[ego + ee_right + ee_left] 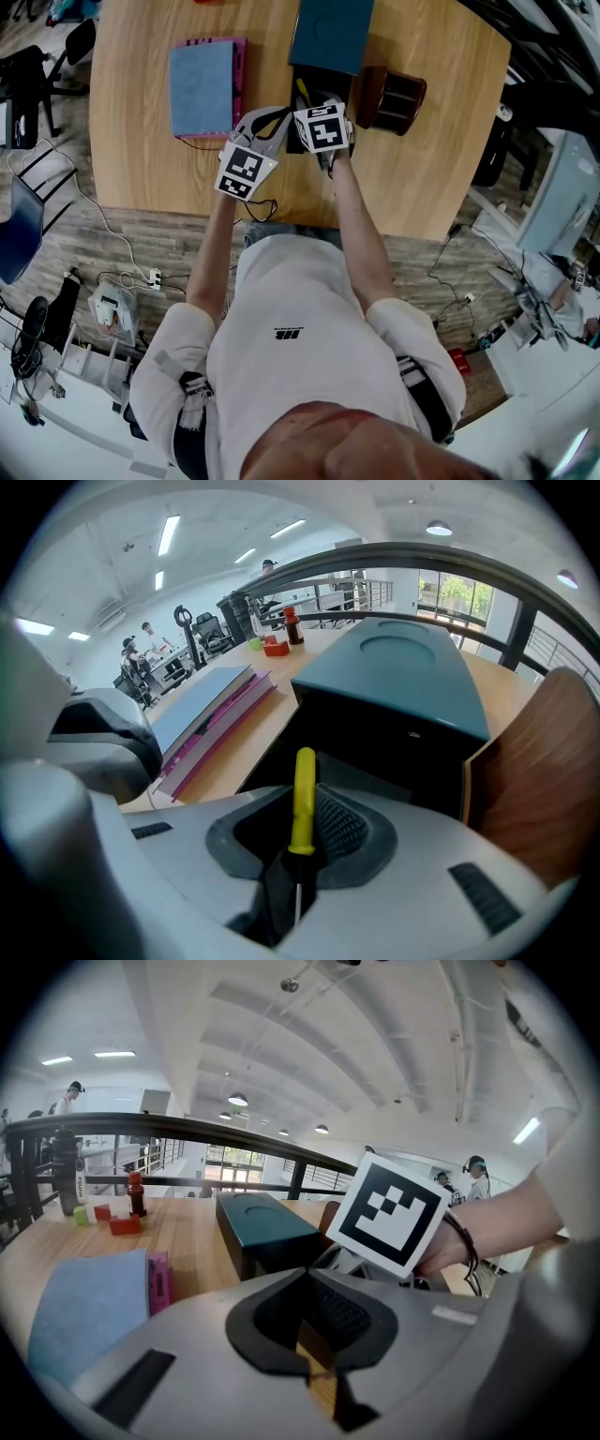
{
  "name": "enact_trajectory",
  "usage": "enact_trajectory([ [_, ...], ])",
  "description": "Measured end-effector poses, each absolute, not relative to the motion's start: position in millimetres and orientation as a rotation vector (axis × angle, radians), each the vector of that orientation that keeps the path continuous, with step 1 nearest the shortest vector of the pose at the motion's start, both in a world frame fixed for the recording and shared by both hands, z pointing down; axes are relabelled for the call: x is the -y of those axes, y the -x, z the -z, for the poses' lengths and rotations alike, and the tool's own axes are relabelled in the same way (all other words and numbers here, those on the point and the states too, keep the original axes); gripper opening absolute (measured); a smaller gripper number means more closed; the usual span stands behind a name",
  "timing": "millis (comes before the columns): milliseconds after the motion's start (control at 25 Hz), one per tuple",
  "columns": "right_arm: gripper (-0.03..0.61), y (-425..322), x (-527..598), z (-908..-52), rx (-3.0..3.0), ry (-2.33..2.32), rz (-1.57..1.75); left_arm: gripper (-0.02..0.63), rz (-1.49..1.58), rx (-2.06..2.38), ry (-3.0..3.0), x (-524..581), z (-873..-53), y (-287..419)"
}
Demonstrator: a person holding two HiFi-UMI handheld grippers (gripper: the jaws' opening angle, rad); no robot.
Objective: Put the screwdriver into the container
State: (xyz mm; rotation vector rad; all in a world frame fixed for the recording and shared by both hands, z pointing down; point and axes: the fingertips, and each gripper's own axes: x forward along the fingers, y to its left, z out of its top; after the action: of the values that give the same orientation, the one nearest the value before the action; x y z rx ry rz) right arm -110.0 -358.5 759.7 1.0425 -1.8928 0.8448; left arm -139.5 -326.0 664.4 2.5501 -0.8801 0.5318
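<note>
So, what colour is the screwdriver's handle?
The screwdriver has a yellow handle, clearest in the right gripper view.

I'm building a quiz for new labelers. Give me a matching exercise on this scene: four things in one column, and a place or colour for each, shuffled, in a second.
Things:
1. screwdriver
2. notebook
3. box
4. wooden holder

Descriptions:
a. teal lid
b. held between the jaws of the right tool
c. brown, just right of the box
d. blue cover, pink edge

Pairs: 1-b, 2-d, 3-a, 4-c
</note>
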Motion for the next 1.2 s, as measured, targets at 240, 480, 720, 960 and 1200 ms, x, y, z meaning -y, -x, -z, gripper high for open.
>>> enact_trajectory([
  [240,0.075,109.9,358.3,-760.2,1.9,-1.045,-0.841,0.009,-0.539,0.889,-2.55,324.7,-661.9,140.7],
  [480,0.102,112.0,360.0,-756.1,1.923,-1.058,-0.812,0.009,-0.54,0.899,-2.557,325.1,-658.1,141.8],
  [720,0.112,109.1,361.4,-727.6,1.974,-1.099,-0.726,0.009,-0.528,0.934,-2.573,324.4,-643.5,145.8],
  [960,0.106,100.9,348.6,-685.4,2.076,-1.143,-0.649,0.009,-0.534,0.991,-2.582,316.2,-624.7,147.5],
  [1200,0.067,86.8,328.8,-636.1,2.184,-1.175,-0.49,0.009,-0.525,1.049,-2.596,302.5,-597.2,145.9],
])
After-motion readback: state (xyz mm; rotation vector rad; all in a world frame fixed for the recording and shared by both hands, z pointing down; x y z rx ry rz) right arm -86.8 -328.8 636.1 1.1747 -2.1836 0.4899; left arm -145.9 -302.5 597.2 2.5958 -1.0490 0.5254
